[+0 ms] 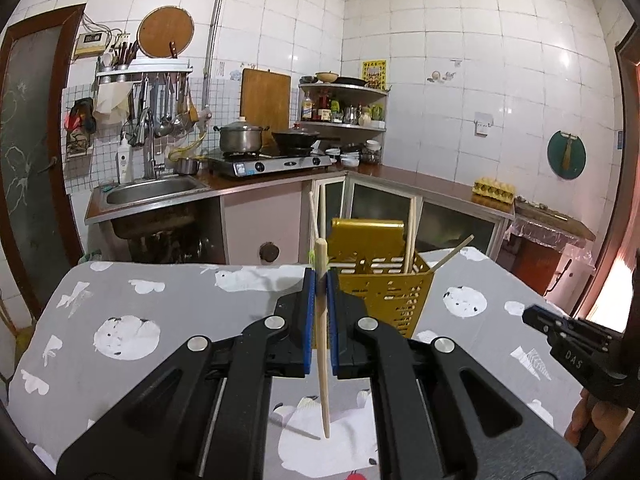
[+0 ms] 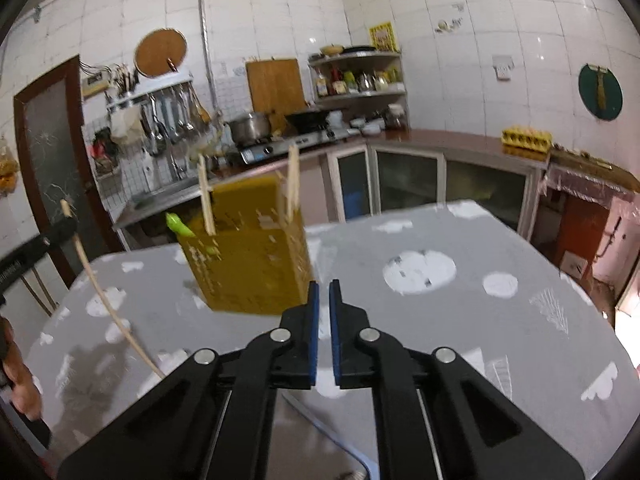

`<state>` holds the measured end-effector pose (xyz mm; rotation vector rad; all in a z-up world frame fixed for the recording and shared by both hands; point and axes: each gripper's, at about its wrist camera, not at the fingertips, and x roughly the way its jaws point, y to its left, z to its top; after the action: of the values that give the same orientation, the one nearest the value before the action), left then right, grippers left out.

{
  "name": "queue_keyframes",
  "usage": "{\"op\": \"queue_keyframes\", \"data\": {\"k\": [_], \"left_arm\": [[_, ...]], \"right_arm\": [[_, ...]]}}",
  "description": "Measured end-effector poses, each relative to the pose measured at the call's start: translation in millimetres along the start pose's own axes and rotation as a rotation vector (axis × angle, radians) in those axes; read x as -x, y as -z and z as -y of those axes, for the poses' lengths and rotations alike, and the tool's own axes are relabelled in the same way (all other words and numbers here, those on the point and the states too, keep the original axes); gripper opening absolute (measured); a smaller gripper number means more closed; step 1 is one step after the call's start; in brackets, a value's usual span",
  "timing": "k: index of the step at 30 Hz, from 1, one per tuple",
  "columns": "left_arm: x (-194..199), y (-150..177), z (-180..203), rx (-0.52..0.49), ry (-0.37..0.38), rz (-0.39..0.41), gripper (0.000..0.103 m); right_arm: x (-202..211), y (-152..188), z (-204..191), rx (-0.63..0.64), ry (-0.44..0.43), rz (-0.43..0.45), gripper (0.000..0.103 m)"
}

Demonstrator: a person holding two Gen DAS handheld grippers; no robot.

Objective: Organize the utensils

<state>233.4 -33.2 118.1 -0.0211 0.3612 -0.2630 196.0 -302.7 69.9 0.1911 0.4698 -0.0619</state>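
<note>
My left gripper (image 1: 322, 278) is shut on a pale wooden chopstick (image 1: 325, 380), which it holds nearly upright above the table. Just beyond it stands a yellow slotted utensil holder (image 1: 384, 292) with chopsticks (image 1: 412, 232) poking out, one of them leaning right. In the right wrist view my right gripper (image 2: 323, 286) is shut with nothing between its blue pads (image 2: 314, 320). It hovers over the table to the right of the blurred holder (image 2: 248, 264). At that view's left edge the left gripper (image 2: 60, 228) holds its chopstick (image 2: 100, 292). A green-tipped item (image 2: 178, 226) sits at the holder's left side.
The table carries a grey cloth (image 1: 180, 304) with white patches. A thin metal utensil (image 2: 316, 416) lies on the cloth under my right gripper. Behind are a sink (image 1: 152, 192), a stove with pots (image 1: 272, 160), a counter with an egg tray (image 1: 494, 190), and a person's hand (image 2: 20, 384).
</note>
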Motion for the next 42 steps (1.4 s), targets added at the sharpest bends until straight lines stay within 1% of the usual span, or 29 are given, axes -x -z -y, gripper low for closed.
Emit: {"op": "queue_keyframes", "data": {"k": [1, 3, 4, 5, 6, 7, 9, 13, 16, 19, 21, 25, 27, 28, 30, 33, 36, 37, 42], "left_arm": [[0, 1, -1, 0.001, -0.001, -0.004, 0.005], [-1, 4, -5, 0.004, -0.007, -0.013, 0.005], [-1, 5, -5, 0.005, -0.009, -0.016, 0.005], [-1, 6, -7, 0.004, -0.01, -0.02, 0.005], [0, 7, -8, 0.002, -0.014, -0.023, 0.005], [0, 8, -9, -0.001, -0.018, -0.024, 0.005], [1, 9, -11, -0.004, -0.024, -0.024, 0.005], [1, 9, -18, 0.001, -0.031, -0.031, 0.005], [1, 10, -20, 0.005, -0.034, -0.032, 0.005], [-2, 11, -22, 0.009, -0.036, -0.037, 0.005], [-3, 11, -21, 0.009, -0.036, -0.039, 0.005], [-5, 9, -16, 0.002, -0.034, -0.039, 0.005], [-6, 8, -15, 0.0, -0.033, -0.04, 0.005], [-7, 8, -15, 0.0, -0.033, -0.041, 0.005], [-8, 8, -15, 0.001, -0.032, -0.045, 0.005], [-9, 8, -15, -0.002, -0.03, -0.045, 0.005], [-10, 8, -13, -0.005, -0.023, -0.046, 0.005], [-10, 8, -12, -0.006, -0.021, -0.045, 0.005], [-9, 7, -7, -0.004, -0.008, -0.034, 0.005]], "right_arm": [[-3, 3, 2, -0.002, 0.001, -0.017, 0.007], [-15, 13, 6, -0.001, -0.007, -0.083, 0.008], [-23, 19, 4, 0.015, -0.011, -0.123, 0.01], [-28, 24, 3, 0.032, -0.013, -0.147, 0.026], [-33, 28, 0, 0.053, -0.019, -0.168, 0.036], [-39, 34, -5, 0.085, -0.021, -0.184, 0.05], [-46, 41, -11, 0.135, -0.019, -0.199, 0.05], [-62, 55, -18, 0.201, -0.048, -0.273, 0.047], [-74, 63, -24, 0.249, -0.069, -0.332, 0.039], [-82, 69, -28, 0.273, -0.074, -0.366, 0.039], [-90, 72, -31, 0.289, -0.071, -0.397, 0.034], [-103, 74, -37, 0.304, -0.059, -0.434, 0.03], [-110, 69, -39, 0.297, -0.067, -0.453, 0.022], [-112, 67, -41, 0.3, -0.061, -0.46, 0.014], [-116, 64, -40, 0.297, -0.05, -0.471, 0.013], [-114, 61, -36, 0.264, -0.05, -0.462, 0.011], [-104, 53, -27, 0.194, -0.07, -0.421, 0.01], [-96, 47, -23, 0.165, -0.074, -0.394, 0.009], [-61, 26, -13, 0.101, -0.073, -0.261, 0.008]]}}
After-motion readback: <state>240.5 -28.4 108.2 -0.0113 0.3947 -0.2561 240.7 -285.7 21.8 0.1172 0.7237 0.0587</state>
